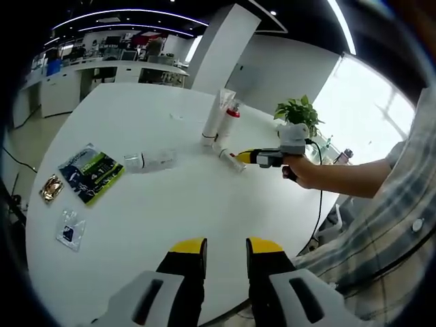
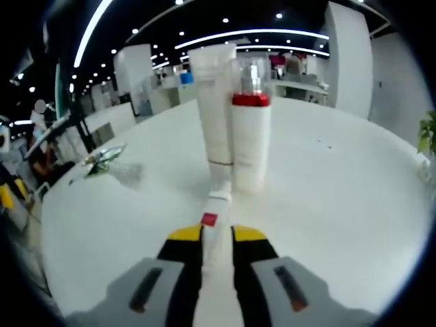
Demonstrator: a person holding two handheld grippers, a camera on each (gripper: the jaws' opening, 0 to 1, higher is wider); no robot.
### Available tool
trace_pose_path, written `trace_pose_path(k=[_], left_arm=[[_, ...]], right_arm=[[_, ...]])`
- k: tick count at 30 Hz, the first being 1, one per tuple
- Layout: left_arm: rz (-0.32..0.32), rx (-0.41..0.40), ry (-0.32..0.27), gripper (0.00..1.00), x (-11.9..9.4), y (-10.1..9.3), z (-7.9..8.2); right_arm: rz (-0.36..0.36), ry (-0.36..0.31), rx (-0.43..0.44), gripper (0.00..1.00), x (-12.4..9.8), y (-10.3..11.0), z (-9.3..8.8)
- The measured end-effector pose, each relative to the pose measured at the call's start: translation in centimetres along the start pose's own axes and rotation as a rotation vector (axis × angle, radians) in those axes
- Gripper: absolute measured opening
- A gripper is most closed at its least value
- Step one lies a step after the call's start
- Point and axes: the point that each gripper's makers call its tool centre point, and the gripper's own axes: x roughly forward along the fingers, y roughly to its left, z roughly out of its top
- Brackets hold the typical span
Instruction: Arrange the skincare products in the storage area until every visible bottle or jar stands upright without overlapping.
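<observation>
A tall white tube stands upright on its cap on the round white table. Beside it stands a white bottle with a red collar. A small white tube with a red label lies low in front of them, and my right gripper is shut on its near end. A clear bottle lies on its side further left. My left gripper is open near the table's edge, with nothing between its jaws.
A green-and-black sachet, a gold packet and a clear packet lie at the table's left. A potted plant stands behind the right gripper. A person's forearm and plaid sleeve reach in from the right.
</observation>
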Motion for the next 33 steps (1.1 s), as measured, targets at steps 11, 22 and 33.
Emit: trace_pose_path(k=[11,22,33], left_arm=[[0.011,-0.011,-0.003,0.23,-0.4,0.1,-0.3],[0.016,-0.011,-0.003,0.23,-0.6,-0.2,-0.5],[-0.012,-0.031,-0.007,0.23,0.4,-1.0,0.0]], right_arm=[[0.038,0.059,0.040,0.26,1.0,1.3,-1.0],[0.042,0.135,-0.069,0.22,0.8,1.3,-2.5],[0.115,0.120,0.057,0.20,-0.8,2.2,-2.8]])
